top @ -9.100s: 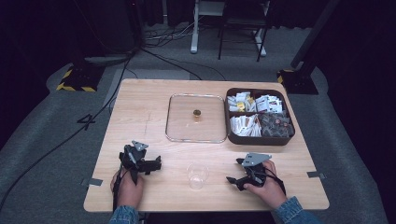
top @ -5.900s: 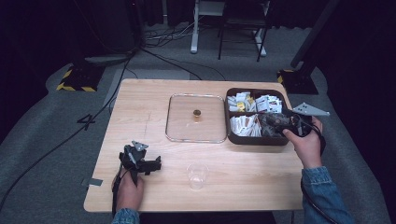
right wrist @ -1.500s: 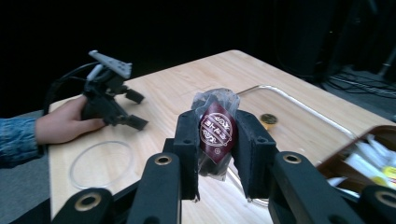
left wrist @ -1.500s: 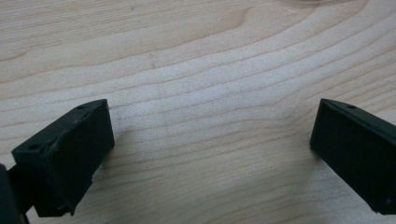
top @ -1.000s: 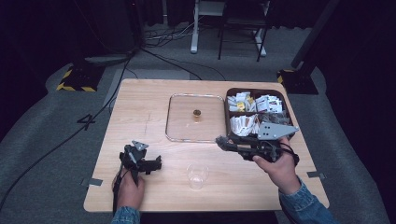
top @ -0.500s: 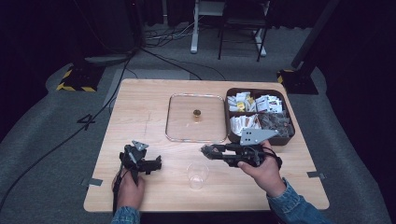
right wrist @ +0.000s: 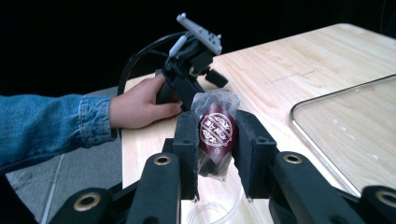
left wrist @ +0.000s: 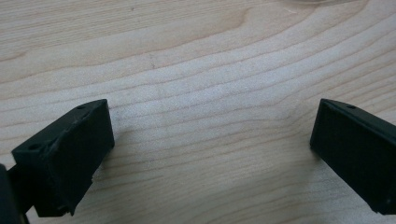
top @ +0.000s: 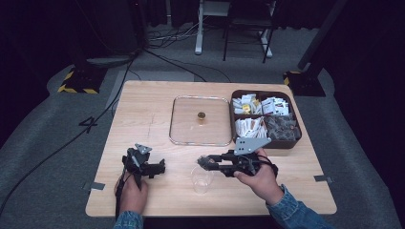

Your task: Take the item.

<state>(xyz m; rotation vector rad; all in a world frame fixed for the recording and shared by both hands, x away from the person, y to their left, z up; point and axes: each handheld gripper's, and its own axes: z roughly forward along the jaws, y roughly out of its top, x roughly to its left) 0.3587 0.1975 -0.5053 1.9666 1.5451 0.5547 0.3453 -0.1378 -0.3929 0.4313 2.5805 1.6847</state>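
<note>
My right gripper [top: 205, 162] [right wrist: 215, 140] is shut on a small clear packet [right wrist: 215, 133] with a dark red round label. In the high view the packet [top: 204, 162] hangs just above a clear plastic cup [top: 202, 179] near the table's front edge. The cup's rim [right wrist: 217, 211] shows below the jaws in the right gripper view. My left gripper [top: 154, 169] [left wrist: 210, 154] rests on the table at the front left, jaws wide apart over bare wood, with nothing between them.
A clear square tray [top: 199, 139] holding a small gold-capped object [top: 202, 116] lies mid-table. A brown box [top: 292, 142] with several packets stands to its right. The left hand and gripper [right wrist: 187, 60] appear beyond the packet in the right gripper view.
My right gripper has carried the packet left and down from beside the brown box to just above the cup. The left gripper has stayed put.
</note>
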